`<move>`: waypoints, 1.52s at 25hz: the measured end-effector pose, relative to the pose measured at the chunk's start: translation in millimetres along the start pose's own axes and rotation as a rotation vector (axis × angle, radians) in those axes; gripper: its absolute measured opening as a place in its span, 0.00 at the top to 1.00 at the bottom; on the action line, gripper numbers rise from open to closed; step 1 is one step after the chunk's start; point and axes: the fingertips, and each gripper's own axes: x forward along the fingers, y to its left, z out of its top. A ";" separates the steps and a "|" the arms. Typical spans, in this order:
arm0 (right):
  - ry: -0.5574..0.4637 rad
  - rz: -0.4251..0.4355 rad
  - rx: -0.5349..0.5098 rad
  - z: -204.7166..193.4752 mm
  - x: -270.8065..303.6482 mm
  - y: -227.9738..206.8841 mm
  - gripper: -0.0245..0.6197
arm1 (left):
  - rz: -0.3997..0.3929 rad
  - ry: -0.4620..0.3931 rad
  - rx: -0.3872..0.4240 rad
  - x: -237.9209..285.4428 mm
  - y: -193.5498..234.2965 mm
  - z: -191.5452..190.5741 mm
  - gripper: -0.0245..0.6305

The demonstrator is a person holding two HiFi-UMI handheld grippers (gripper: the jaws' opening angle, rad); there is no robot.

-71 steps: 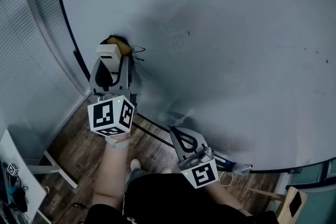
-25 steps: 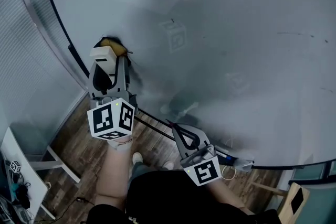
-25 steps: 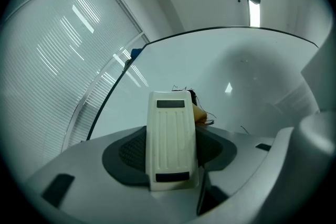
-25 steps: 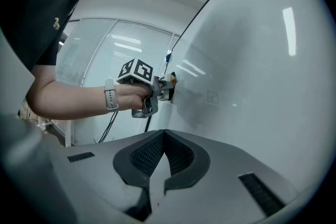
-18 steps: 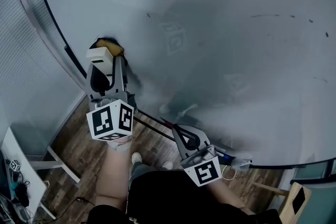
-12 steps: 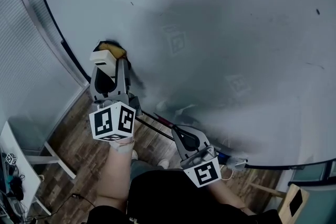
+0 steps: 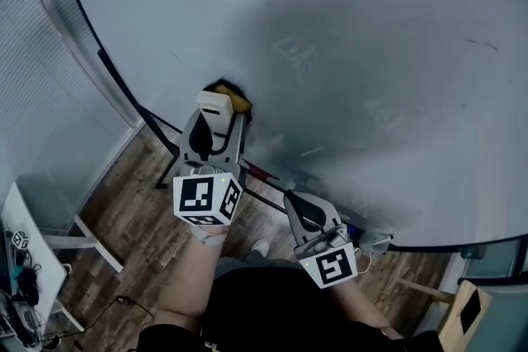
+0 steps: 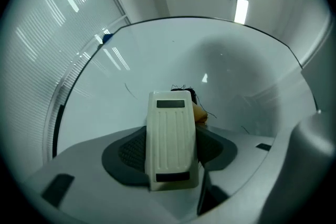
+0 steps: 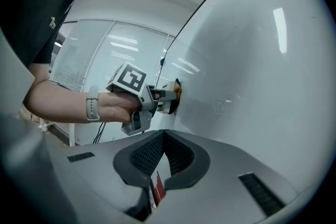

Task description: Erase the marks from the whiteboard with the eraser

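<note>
Jaws of the left gripper (image 7: pixel 216 121) clamp the cream ribbed plastic eraser (image 8: pixel 170 139) by its long sides, its pad seemingly against the glossy whiteboard (image 7: pixel 371 53). It looks light, rigid and probably slippery. The right gripper (image 9: pixel 160 140) hangs closed and empty.

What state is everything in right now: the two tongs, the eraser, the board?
whiteboard: upright, a few small marks left.
eraser: clamped, pad against the whiteboard.
left tongs: shut on the eraser.
right tongs: shut, empty.
</note>
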 end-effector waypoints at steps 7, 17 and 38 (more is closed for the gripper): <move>0.016 -0.043 0.007 10.8 -4.2 35.2 0.92 | -0.075 0.071 0.084 -33.8 6.5 -4.4 0.57; 0.019 -0.135 -0.022 27.2 -14.3 56.4 0.92 | 0.009 -0.019 0.060 0.6 96.9 58.9 0.57; 0.065 -0.286 -0.022 28.3 -21.8 56.8 0.92 | 0.011 -0.034 0.130 41.4 118.2 67.6 0.58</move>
